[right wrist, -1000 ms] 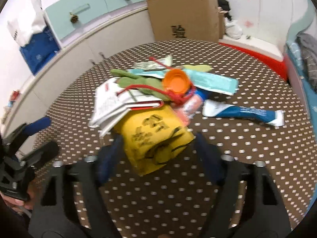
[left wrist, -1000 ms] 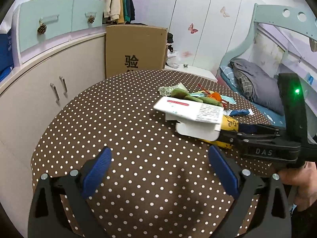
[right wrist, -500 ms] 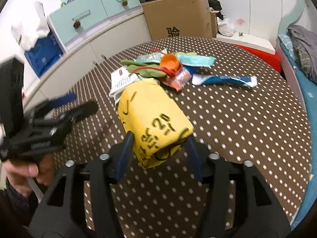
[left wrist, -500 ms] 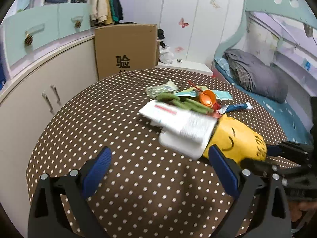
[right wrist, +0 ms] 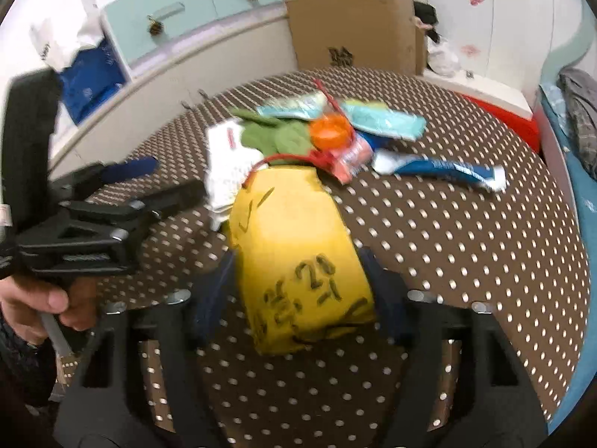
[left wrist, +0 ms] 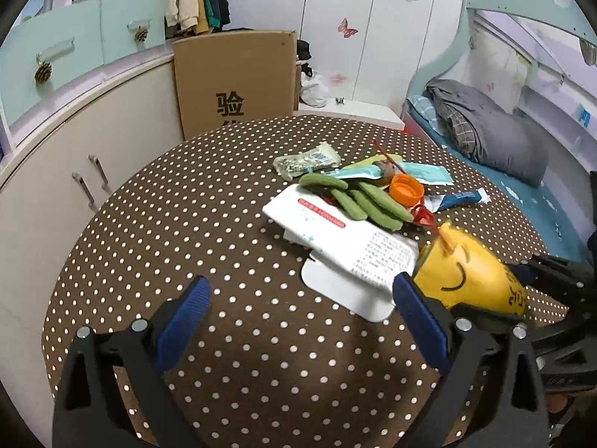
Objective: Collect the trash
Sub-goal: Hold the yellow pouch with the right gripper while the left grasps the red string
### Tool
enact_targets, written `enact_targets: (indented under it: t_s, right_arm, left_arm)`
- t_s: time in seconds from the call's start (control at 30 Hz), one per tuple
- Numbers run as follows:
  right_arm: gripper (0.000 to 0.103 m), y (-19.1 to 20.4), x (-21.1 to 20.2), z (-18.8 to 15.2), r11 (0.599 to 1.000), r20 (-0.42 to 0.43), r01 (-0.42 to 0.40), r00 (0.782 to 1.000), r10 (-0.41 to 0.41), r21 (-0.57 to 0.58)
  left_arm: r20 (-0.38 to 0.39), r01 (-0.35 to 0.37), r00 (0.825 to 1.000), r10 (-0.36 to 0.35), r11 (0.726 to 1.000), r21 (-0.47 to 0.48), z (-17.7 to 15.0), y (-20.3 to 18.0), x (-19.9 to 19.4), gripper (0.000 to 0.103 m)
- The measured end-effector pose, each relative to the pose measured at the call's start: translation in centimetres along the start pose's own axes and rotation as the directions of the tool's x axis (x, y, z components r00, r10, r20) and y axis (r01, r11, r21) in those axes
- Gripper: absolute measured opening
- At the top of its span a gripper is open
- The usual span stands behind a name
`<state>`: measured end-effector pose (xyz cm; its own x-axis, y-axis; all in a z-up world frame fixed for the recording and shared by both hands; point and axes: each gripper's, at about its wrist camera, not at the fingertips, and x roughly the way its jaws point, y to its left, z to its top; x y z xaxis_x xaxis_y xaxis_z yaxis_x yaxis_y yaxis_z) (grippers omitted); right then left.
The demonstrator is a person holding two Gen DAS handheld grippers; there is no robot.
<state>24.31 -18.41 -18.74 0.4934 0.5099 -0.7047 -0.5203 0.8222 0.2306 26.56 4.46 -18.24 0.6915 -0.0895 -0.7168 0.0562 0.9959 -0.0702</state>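
My left tongs [left wrist: 300, 300] stand apart over bare dotted surface [left wrist: 168, 224], nothing between them. White packet [left wrist: 337, 239] lies just ahead, its near end partly behind my right-side pad. Pile beyond: green pods [left wrist: 360, 201], orange cap [left wrist: 406, 189], blue tube [left wrist: 457, 199]; what lies under them is hidden. Right-wrist view is blurred. My right tongs [right wrist: 298, 283] are closing on the yellow bag [right wrist: 298, 254], pads against both its sides; its black print is unreadable.
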Motion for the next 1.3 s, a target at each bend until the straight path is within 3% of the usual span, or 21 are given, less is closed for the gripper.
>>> enact_targets:
  t_s: [0.2, 0.37, 0.6, 0.9, 1.1, 1.3]
  right_arm:
    - [0.052, -2.3, -3.1, -2.2, 0.991, 0.035, 0.037, 0.999, -0.042, 0.128]
    - [0.052, -4.3, -4.8, -3.4, 0.98, 0.052, 0.039, 0.997, -0.05, 0.194]
    - [0.052, -4.6, -5.1, -3.7, 0.979, 0.058, 0.031, 0.997, -0.044, 0.199]
    - [0.053, -4.1, -5.1, -3.9, 0.982, 0.067, 0.01, 0.997, -0.023, 0.191]
    - [0.053, -4.1, -4.9, -3.8, 0.98, 0.073, 0.006, 0.997, -0.021, 0.2]
    - [0.053, -4.3, -5.2, -3.9, 0.98, 0.07, 0.017, 0.997, -0.031, 0.2]
  left_arm:
    - [-0.022, 0.041, 0.999, -0.041, 0.999, -0.014, 0.1, -0.8, 0.5, 0.096]
    - [-0.058, 0.026, 0.998, -0.027, 1.0, -0.016, 1.0, -3.0, 2.2, 0.096]
    - [-0.108, -0.032, 0.994, 0.026, 0.998, -0.056, 2.8, -3.5, 4.4, 0.096]
    - [-0.115, 0.004, 0.993, -0.01, 0.999, -0.045, 0.4, 0.5, 2.0, 0.096]
    - [-0.113, 0.017, 0.993, -0.026, 0.997, -0.077, 0.7, 1.7, 1.8, 0.096]
    - [-0.09, 0.043, 0.994, -0.061, 0.981, -0.189, 1.2, 2.0, 1.8, 0.096]
